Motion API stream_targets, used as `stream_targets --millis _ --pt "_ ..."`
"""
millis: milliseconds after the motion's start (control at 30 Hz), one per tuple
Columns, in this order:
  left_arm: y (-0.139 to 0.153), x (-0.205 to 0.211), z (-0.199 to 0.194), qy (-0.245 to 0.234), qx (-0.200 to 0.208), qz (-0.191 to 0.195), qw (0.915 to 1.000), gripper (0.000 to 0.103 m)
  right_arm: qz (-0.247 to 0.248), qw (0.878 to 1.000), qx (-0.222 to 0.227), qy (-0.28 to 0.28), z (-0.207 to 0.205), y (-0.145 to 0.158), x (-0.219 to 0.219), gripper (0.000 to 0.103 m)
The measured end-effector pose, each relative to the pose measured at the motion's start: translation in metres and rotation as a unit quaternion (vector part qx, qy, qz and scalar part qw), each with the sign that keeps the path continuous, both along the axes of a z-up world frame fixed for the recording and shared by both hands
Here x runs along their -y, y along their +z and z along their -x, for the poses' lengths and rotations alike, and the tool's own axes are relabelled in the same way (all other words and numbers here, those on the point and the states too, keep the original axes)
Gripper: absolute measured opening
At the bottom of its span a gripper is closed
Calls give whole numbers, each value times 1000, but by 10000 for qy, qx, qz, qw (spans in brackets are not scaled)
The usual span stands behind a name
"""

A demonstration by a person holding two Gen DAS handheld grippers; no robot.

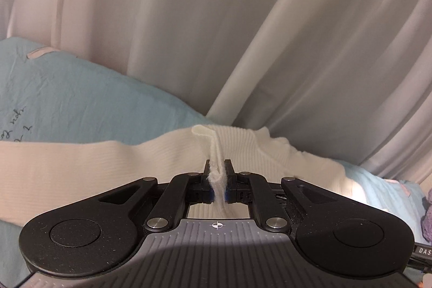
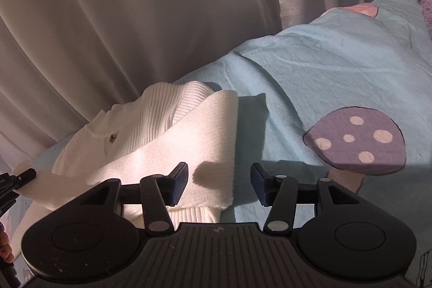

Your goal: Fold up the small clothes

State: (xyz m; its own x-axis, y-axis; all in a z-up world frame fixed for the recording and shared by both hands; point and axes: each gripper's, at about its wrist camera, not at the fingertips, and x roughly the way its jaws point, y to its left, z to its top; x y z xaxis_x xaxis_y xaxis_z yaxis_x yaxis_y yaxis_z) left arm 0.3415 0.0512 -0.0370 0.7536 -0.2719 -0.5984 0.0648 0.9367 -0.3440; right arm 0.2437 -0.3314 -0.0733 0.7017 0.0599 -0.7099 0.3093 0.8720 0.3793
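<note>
Sweater [image 1: 81, 169] pinched in left gripper [image 1: 218, 174] jaws | right gripper [image 2: 218, 181] jaws apart above it

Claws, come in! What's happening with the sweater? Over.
Left claw shut on white sweater. Right claw open, above sweater's edge. Nothing blocking on the blue sheet.

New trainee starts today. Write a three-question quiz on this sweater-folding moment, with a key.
1. True or false: the left gripper is shut on the white sweater.
2. The right gripper is: A open, B shut on the sweater, C shut on nothing.
3. What purple shape is printed on the blue sheet?

Key: 1 true; 2 A; 3 a spotted mushroom cap.
</note>
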Motion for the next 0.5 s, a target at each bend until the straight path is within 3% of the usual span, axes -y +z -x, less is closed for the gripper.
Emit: stream_targets --millis 67,167,300,400,500 --pt "-5 -2 1 -7 -91 44 9999 8 166 9998 -28 95 -9 -4 -4 46" --pt "-4 -3 4 -42 -117 72 9999 8 634 9976 45 275 -14 -3 -14 10" --pt "-3 1 3 -164 43 231 9996 8 1288 9912 303 81 -10 6 -17 8" --pt "-8 10 2 -269 129 203 9993 9 1055 9941 178 -193 -11 -3 -1 8" --pt "-22 16 -5 -150 -92 -212 9996 13 1102 9935 193 -216 -9 -10 2 10"
